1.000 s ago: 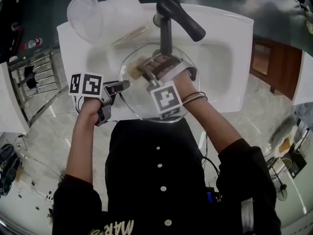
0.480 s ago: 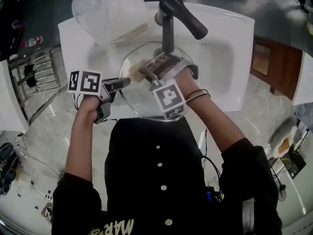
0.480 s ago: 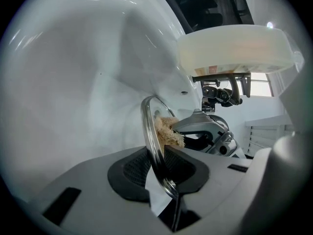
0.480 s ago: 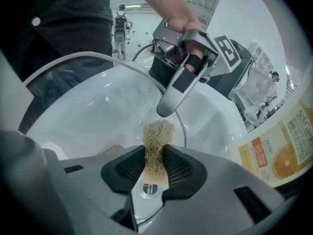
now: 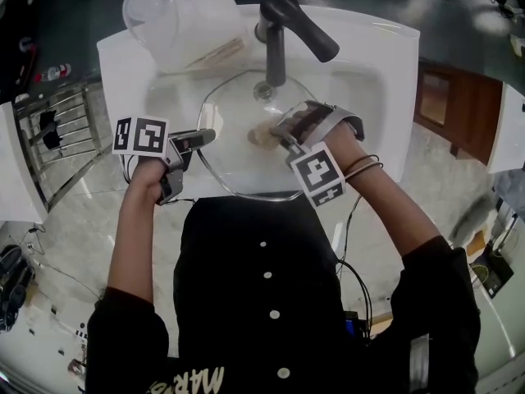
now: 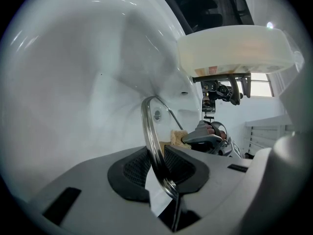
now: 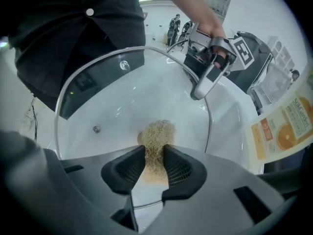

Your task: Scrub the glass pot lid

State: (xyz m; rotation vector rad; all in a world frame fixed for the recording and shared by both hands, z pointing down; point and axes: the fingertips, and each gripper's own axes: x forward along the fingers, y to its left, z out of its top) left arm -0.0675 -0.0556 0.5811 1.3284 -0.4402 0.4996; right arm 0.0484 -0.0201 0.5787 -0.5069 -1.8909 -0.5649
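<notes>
Nearest the camera is the person's black buttoned shirt (image 5: 267,302), with both bare forearms reaching forward over the pale stone worktop (image 5: 90,220). Left tool (image 5: 205,136) (image 6: 159,163) is clenched on the left rim of the glass lid (image 5: 234,171) (image 6: 149,126) (image 7: 127,92); the metal-edged rim runs straight between its two dark pads, which press on both sides. Right tool (image 5: 277,135) (image 7: 155,163) points steeply down and is clamped on a tan fibrous scrub pad (image 5: 262,134) (image 7: 157,136) (image 6: 177,137). The pad's free end sticks out past the pads and sits on the lid's glass near its middle. The lid is held above the white sink (image 5: 373,97) basin, nearly level, with its near edge over the sink's front lip. Just behind the lid stands the dark faucet (image 5: 283,23), spout angled to the right. At the sink's back left corner lies a clear plastic container (image 5: 156,19). Off to the left, below the worktop, is a wire rack (image 5: 57,130).
</notes>
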